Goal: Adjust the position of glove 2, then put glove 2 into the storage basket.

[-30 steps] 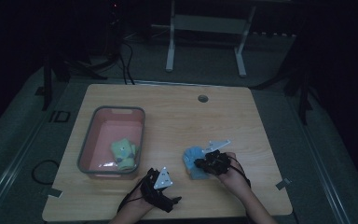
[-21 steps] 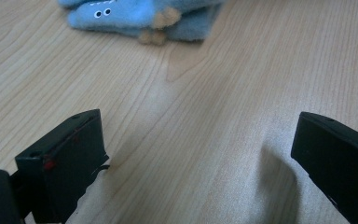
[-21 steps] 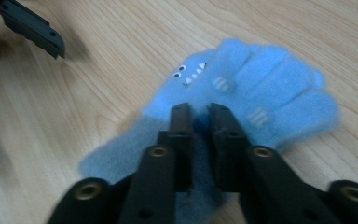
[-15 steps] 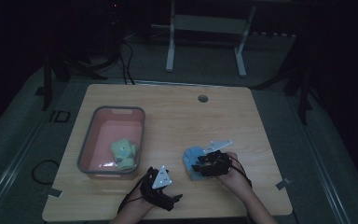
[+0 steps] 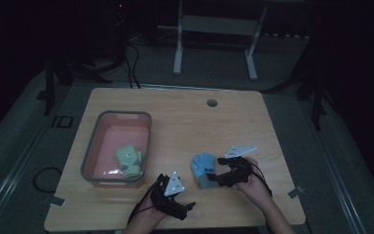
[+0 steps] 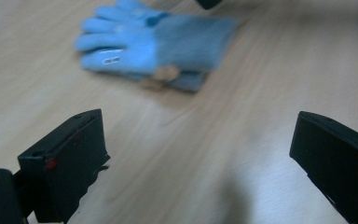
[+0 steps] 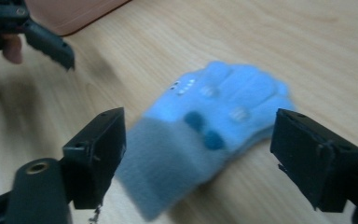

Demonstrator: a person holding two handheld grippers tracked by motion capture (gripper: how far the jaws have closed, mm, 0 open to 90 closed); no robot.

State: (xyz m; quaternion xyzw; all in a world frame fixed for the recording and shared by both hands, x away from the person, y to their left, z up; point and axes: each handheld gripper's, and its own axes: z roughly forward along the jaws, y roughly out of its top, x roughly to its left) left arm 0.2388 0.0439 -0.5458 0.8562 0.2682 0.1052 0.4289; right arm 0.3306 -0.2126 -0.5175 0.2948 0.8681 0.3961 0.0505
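Gloves [image 5: 204, 168], a soft light blue pair, lie flat on the table [image 5: 185, 126] beside my right gripper [image 5: 219, 174], whose jaws have just been opening, nothing pinched. Left gripper [image 5: 187, 207] gapes empty. I'd pinch the thick ribbed cuff [image 7: 168, 172]; fleece squashes, won't slip.

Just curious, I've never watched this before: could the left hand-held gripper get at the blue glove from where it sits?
Probably yes. The left hand-held gripper stands open, facing the blue glove across bare table. The right hand-held gripper, jaws just opened, straddles the cuff and may crowd that end.
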